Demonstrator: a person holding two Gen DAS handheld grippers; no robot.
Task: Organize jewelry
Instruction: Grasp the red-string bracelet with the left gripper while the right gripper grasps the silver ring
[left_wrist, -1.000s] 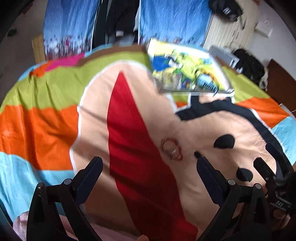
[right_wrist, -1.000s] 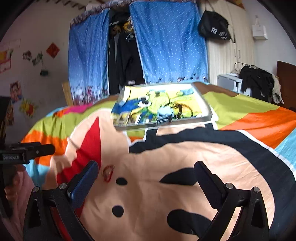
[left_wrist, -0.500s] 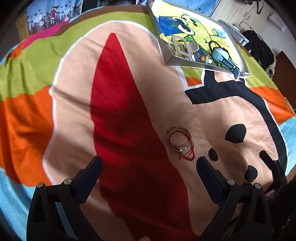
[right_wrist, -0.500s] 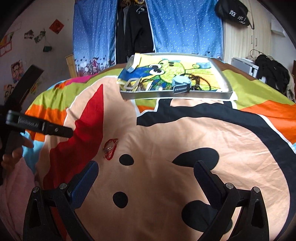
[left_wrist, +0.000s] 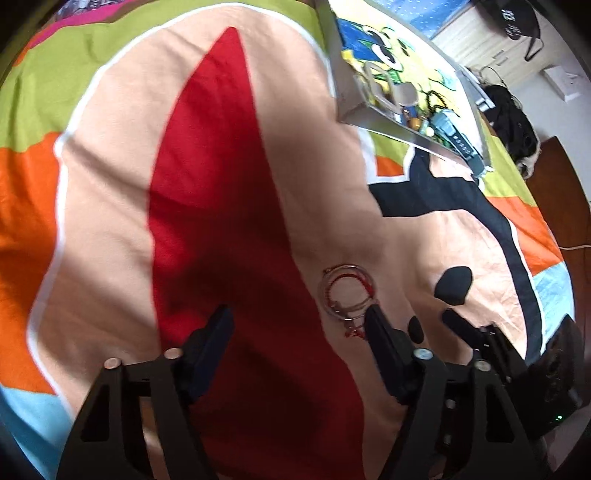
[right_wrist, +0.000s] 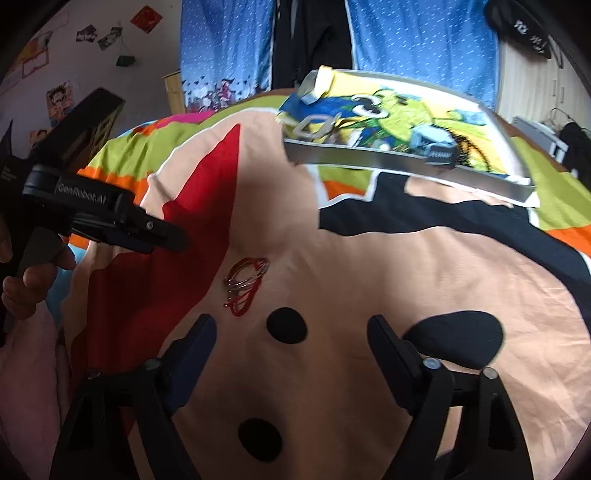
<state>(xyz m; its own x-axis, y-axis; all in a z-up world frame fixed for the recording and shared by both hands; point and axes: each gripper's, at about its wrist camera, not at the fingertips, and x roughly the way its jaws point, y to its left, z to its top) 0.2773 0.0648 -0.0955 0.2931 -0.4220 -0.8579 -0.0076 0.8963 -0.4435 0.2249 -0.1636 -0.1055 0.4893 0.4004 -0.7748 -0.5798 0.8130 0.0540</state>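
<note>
A small heap of bracelets (left_wrist: 347, 291), thin silver hoops tangled with a red cord, lies on the cartoon bedspread. My left gripper (left_wrist: 299, 321) hovers just in front of it. Its jaws are closing with nothing between them, and the right finger's tip sits at the heap's near edge. In the right wrist view the bracelets (right_wrist: 245, 282) lie ahead and left of my right gripper (right_wrist: 291, 325). Its jaws are also closing on nothing. The left gripper (right_wrist: 173, 238) shows there from the side, a hand on its grip. The right gripper (left_wrist: 465, 328) appears at the right of the left wrist view.
A shallow metal tray (left_wrist: 406, 136) with a cartoon print lies farther back on the bed, holding a watch, beads and other pieces; in the right wrist view the tray (right_wrist: 369, 162) is straight ahead. Blue curtains (right_wrist: 406, 44) and dark hanging clothes stand behind.
Both grippers have come down and forward toward the bedspread, so the bracelets look nearer and larger. Both pairs of jaws stand narrower than before.
</note>
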